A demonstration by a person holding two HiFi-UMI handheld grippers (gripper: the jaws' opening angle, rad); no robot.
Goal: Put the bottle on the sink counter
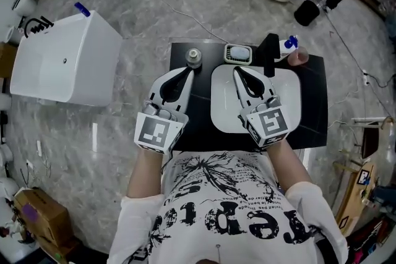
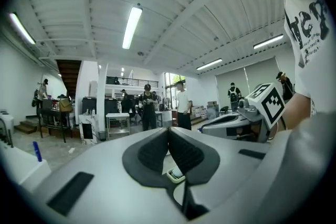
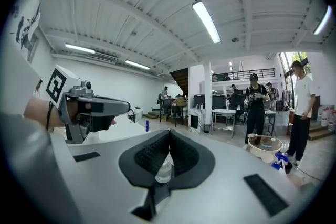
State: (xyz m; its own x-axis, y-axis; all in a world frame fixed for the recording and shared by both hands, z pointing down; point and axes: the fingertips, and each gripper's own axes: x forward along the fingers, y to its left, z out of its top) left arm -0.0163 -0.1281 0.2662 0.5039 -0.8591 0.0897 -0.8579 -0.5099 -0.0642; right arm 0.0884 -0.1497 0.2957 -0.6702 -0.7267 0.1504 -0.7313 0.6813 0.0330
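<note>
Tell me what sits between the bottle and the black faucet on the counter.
A small white rectangular dish sits between the bottle and the black faucet, along the far edge of the counter. The head view shows it.

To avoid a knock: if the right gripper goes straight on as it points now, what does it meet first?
Perhaps the clear bottle: it shows centred ahead of the right gripper but below its closed jaws, so they may pass above it. Depth is unclear.
</note>
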